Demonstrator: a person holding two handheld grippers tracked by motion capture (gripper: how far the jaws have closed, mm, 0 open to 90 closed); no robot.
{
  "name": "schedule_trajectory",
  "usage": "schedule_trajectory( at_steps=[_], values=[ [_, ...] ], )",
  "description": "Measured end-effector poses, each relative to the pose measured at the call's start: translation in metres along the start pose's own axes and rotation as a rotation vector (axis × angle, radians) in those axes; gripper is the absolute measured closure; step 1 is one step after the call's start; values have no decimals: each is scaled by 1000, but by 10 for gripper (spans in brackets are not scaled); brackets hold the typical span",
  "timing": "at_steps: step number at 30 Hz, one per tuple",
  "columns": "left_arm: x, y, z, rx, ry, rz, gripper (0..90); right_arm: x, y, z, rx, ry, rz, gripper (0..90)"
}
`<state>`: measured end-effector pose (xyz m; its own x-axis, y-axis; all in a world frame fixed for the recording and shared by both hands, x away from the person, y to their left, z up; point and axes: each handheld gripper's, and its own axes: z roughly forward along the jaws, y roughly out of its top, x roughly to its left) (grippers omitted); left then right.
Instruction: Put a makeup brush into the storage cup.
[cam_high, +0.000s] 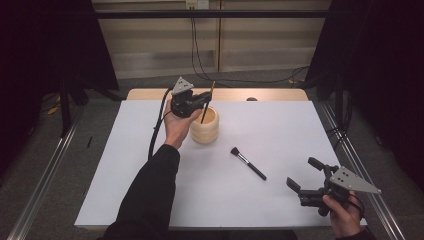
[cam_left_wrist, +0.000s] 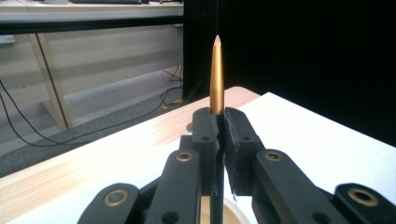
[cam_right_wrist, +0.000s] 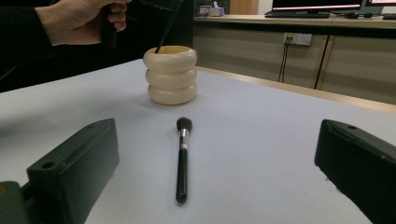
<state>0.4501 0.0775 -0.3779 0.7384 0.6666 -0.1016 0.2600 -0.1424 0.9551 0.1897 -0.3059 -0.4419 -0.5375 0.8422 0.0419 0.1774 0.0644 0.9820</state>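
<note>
Your left gripper (cam_high: 205, 98) sits over the cream ribbed holder (cam_high: 204, 131) near the table's far edge, jaws pressed together & pinching a thin brush (cam_high: 206, 106) w/ a gold-tipped handle. In the left gripper view the gold tip (cam_left_wrist: 216, 74) stands straight up from betw. the closed pads; in the high view the dark lower part of the brush runs down into the holder's mouth. Your left hand (cam_high: 177, 125) is just beside the holder. A 2nd makeup brush (cam_high: 247, 163), black handle w/ dark bristles, lies flat on the white table top (cam_high: 280, 130), well apart from the holder, toward your right side. Your right gripper (cam_high: 306, 173) is low at the near right corner, jaws spread wide w/ nothing betw. them, pointed at that lying brush (cam_right_wrist: 182, 158).
</note>
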Motion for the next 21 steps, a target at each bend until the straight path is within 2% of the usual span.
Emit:
schedule_trajectory(
  at_steps=[6, 7, 8, 9, 10, 18, 19, 21],
  values=[
    [3, -7, -1, 7, -12, -12, 837, 0, 0, 0, 0, 0, 0, 0],
    [3, -8, -1, 7, 2, -5, 837, 0, 0, 0, 0, 0, 0, 0],
    [3, -10, -1, 2, -5, -18, 837, 0, 0, 0, 1, 1, 3, 0],
    [4, -11, -1, 2, -10, -13, 837, 0, 0, 0, 2, 2, -1, 0],
    [4, -12, -2, 8, 5, -16, 837, 0, 0, 0, 2, 2, -1, 0],
    [6, -20, -1, 23, 3, -26, 837, 0, 0, 0, 2, 3, -1, 0],
    [7, -21, -1, 25, -15, -22, 837, 0, 0, 0, 3, 3, 1, 0],
    [6, -22, -1, 27, 5, -28, 837, 0, 0, 0, 3, 3, -1, 0]
  ],
)
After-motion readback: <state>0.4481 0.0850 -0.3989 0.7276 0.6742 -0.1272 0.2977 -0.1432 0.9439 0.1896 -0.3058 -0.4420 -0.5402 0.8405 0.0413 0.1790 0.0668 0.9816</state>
